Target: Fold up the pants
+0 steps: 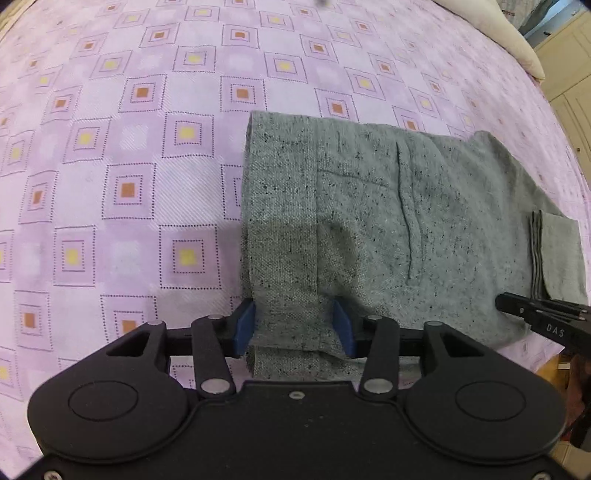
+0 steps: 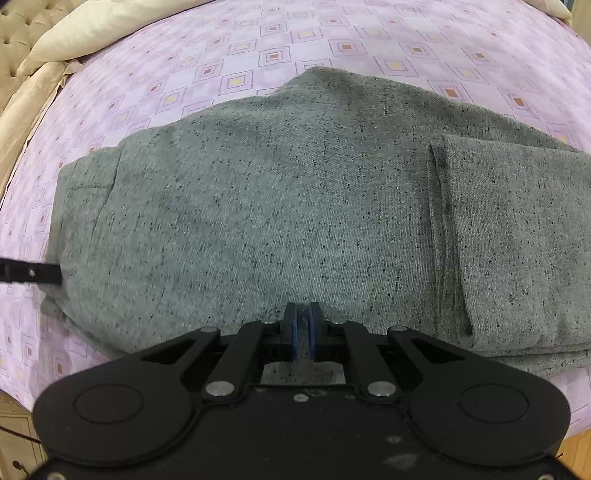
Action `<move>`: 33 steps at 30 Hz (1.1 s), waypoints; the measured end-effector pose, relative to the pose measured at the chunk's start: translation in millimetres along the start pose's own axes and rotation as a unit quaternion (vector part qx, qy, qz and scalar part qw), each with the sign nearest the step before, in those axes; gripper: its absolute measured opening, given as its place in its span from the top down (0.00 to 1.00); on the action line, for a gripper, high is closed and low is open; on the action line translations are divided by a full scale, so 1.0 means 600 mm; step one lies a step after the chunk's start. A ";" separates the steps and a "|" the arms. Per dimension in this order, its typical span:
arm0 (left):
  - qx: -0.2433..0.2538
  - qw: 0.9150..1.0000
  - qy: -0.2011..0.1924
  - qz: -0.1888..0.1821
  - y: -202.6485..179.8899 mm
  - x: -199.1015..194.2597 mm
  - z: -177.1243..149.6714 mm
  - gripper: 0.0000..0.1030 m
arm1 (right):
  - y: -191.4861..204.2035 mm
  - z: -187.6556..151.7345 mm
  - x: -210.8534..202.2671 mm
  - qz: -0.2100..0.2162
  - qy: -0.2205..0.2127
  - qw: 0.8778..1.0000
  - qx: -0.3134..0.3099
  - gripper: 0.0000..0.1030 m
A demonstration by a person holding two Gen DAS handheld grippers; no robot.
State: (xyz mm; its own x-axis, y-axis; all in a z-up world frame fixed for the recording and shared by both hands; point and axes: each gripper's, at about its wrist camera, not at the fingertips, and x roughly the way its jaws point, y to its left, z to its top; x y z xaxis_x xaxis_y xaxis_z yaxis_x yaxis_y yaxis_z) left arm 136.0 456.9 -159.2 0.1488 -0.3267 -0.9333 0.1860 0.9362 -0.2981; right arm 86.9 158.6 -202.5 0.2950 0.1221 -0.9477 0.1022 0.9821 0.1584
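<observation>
Grey speckled pants (image 1: 388, 221) lie folded on the purple patterned bedspread (image 1: 129, 166). My left gripper (image 1: 293, 325) has its blue pads wide apart, with the near waistband edge of the pants lying between them. My right gripper (image 2: 303, 325) is shut on the near edge of the pants (image 2: 295, 206), with a thin fold of grey cloth pinched between its blue pads. The right gripper also shows at the right edge of the left wrist view (image 1: 517, 304). The left gripper's tip shows at the left of the right wrist view (image 2: 33, 273).
A cream pillow (image 2: 92, 29) lies at the head of the bed, also seen in the left wrist view (image 1: 509, 33). A tufted beige headboard (image 2: 14, 37) is at the far left. The near bed edge drops to a wooden floor (image 1: 554, 365).
</observation>
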 end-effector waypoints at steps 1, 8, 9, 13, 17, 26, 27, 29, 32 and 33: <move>-0.002 1.000 0.000 -0.008 0.004 0.000 -0.002 0.46 | -0.005 0.002 -0.001 0.000 0.001 1.000 -0.001 0.91; -0.002 0.999 0.022 -0.042 0.004 0.008 -0.011 0.31 | -0.007 0.002 -0.001 -0.001 0.003 1.000 0.002 0.91; -0.009 0.999 0.022 -0.044 0.002 0.008 -0.010 0.29 | -0.005 0.004 -0.006 -0.002 0.004 1.000 0.002 0.91; -0.024 1.000 -0.006 0.000 -0.004 -0.006 -0.025 0.34 | -0.003 0.006 -0.002 -0.002 0.007 1.000 0.002 0.91; -0.057 0.998 -0.009 0.000 0.016 -0.010 -0.044 0.31 | -0.002 0.005 -0.001 -0.001 0.011 1.000 -0.002 0.91; -0.069 0.995 -0.012 -0.069 -0.020 0.028 0.019 0.16 | -0.003 0.010 0.001 0.000 0.014 1.000 -0.012 0.91; -0.080 0.994 -0.017 -0.074 -0.018 0.027 0.025 0.23 | -0.003 0.010 0.000 0.000 0.013 1.000 -0.012 0.91; -0.099 0.992 -0.030 -0.068 -0.011 0.018 0.029 0.56 | -0.003 0.011 -0.003 0.001 0.010 1.000 -0.012 0.91; -0.084 0.993 -0.044 -0.075 -0.012 -0.004 0.028 0.65 | -0.003 0.026 -0.028 0.002 -0.037 0.999 -0.010 0.91; -0.068 0.994 -0.051 -0.071 -0.020 -0.018 0.026 0.65 | -0.004 0.037 -0.033 -0.002 -0.052 0.999 -0.013 0.91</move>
State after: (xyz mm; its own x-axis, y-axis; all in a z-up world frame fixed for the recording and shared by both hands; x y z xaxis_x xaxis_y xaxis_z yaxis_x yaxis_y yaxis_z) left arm 147.1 447.0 -142.6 0.2292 -0.4624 -0.8565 0.0793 0.8859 -0.4570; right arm 101.7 150.4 -177.8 0.3924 0.1044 -0.9139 0.0784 0.9861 0.1463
